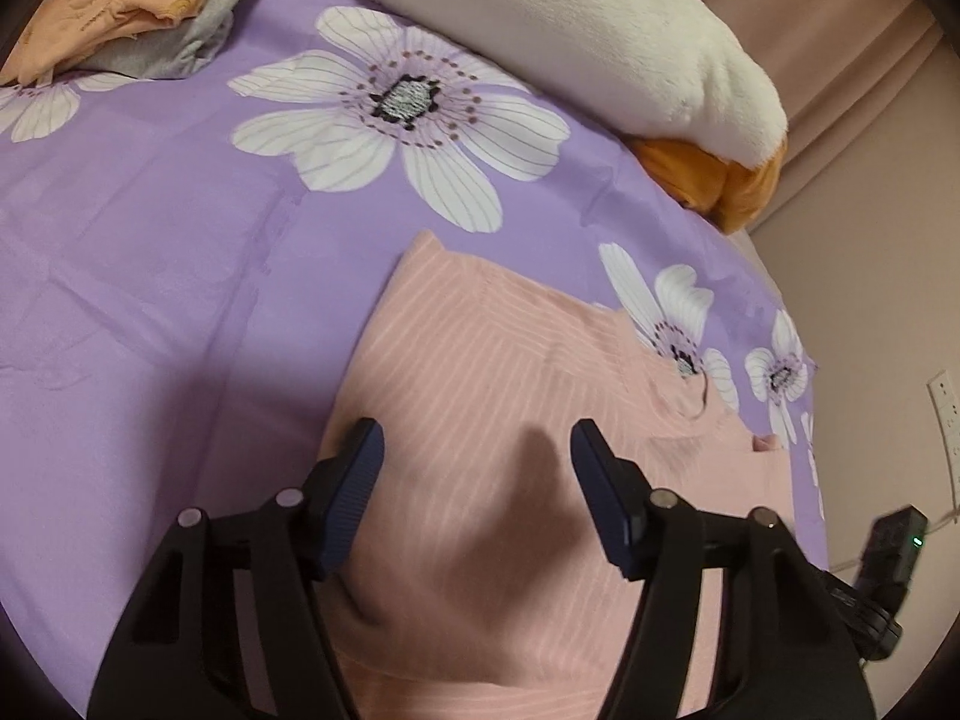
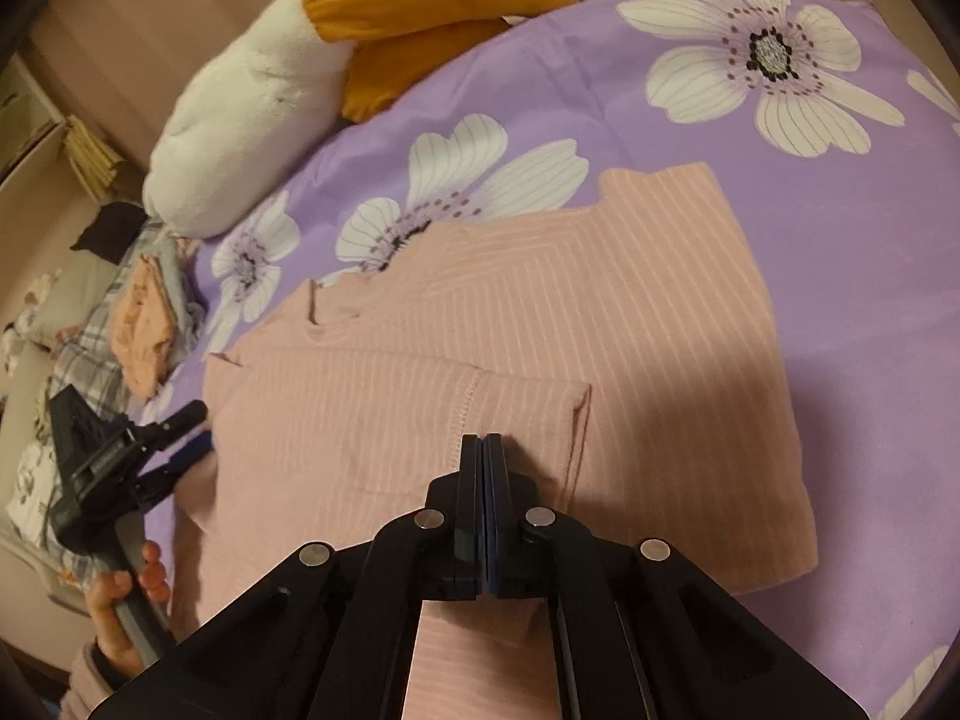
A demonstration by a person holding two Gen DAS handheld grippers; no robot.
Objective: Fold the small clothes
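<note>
A pink striped garment (image 1: 510, 396) lies spread flat on a purple bedsheet with large white flowers (image 1: 150, 276), one sleeve already folded in across its body. The left gripper (image 1: 477, 450) hovers over the garment near one edge with its blue-padded fingers (image 1: 354, 474) spread wide apart — nothing sits between them. In the right wrist view the right gripper (image 2: 482, 441) has its two fingers pressed flat together right at the hem of the folded-in sleeve; whether any fabric is caught between the pads cannot be made out. The left gripper shows there too, at the garment's far side (image 2: 180, 432), held in a bare hand (image 2: 126, 594). Beyond the garment a white plush cushion (image 1: 576, 36) rests on the sheet's edge with an orange cloth (image 1: 714, 180) tucked under it — and a stack of folded peach and grey clothes (image 1: 126, 6) sits well apart in the far corner.
</note>
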